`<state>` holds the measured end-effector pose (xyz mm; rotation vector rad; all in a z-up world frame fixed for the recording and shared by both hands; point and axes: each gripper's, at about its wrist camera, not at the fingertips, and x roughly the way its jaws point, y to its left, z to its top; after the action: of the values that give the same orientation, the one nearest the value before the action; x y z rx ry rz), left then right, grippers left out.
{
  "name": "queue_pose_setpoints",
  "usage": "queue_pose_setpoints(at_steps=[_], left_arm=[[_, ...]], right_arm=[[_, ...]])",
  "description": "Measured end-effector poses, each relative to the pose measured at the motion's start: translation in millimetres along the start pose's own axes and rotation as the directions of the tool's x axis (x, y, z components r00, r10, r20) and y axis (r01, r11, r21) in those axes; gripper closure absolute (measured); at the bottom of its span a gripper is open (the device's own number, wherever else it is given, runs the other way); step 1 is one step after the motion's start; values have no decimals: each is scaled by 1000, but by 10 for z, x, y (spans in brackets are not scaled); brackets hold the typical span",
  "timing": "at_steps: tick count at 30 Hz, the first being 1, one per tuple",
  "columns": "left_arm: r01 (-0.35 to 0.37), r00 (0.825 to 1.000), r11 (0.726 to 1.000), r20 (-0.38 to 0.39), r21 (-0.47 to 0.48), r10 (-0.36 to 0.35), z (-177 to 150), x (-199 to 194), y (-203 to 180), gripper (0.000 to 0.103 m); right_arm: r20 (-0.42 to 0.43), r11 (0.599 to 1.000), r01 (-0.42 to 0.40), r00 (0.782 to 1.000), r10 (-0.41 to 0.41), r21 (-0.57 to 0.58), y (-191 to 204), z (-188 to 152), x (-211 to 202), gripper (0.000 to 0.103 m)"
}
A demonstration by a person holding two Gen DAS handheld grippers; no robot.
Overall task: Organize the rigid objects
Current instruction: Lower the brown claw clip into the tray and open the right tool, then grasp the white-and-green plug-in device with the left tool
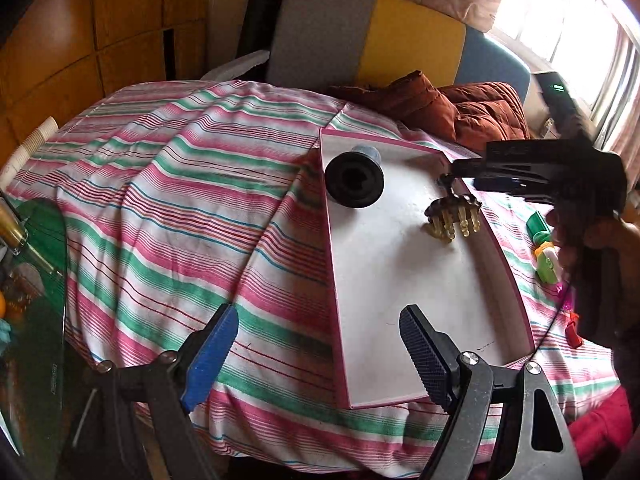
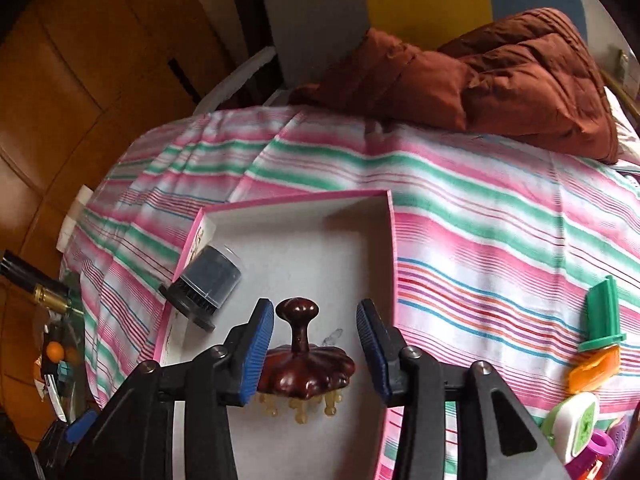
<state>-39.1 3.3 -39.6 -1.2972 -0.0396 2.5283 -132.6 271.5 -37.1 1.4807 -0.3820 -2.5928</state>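
The dark brown scalp massager with amber prongs (image 2: 306,372) stands in the shallow white, pink-edged box (image 2: 384,216). Your right claw (image 2: 316,352) straddles its knob, pads apart; the left claw (image 1: 320,356) gapes empty. Lift crookedly and you'll topple it.

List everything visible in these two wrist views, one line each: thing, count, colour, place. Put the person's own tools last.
Box: one, pink-edged, white inside, on the striped cloth.
Scalp massager: one, dark brown knob, amber prongs, standing in the box.
Jar: one, black lid, on its side at the box's left wall.
Striped cloth: one, pink, green, white.
Quilted jacket: one, rust brown, far edge.
Plastic clips: several, green, orange, white, right of box.
Left gripper: fingers open, empty.
Right gripper: fingers apart, either side of the massager.
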Motion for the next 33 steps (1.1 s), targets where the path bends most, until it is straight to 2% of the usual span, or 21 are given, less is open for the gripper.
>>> queue_pose_setpoints(at_steps=[7,13,17,24,28,30,33], left_arm=[[1,1000,1000,5,20,-1,-4,-39,-89,20],[-5,1000,998,10,57,4,-24,-102,-202,20],[-23,1000,996,21,81,21,-28,-156,-290,17],[-36,999,990,45,134,30,-16,-247,-479,14],[-33,998,983,53,181,24,-8,-280,-642,14],[-30,998,978,54,207,19,2,-287,-735,14],[-18,999,971,52,237,6,22,-285,-873,14]], right_arm=[[88,999,37,995,-35,-22,-156,-302,-440,58],[93,984,147,986,-138,-100,-372,-696,-693,58],[121,973,211,973,-199,-98,-607,-872,-870,58],[173,964,263,949,-264,26,-1163,-962,-1160,58],[217,942,310,918,-332,130,-1532,-977,-1307,54],[228,927,307,907,-353,214,-1738,-1010,-1374,52],[218,903,278,908,-358,329,-1975,-1035,-1450,52]])
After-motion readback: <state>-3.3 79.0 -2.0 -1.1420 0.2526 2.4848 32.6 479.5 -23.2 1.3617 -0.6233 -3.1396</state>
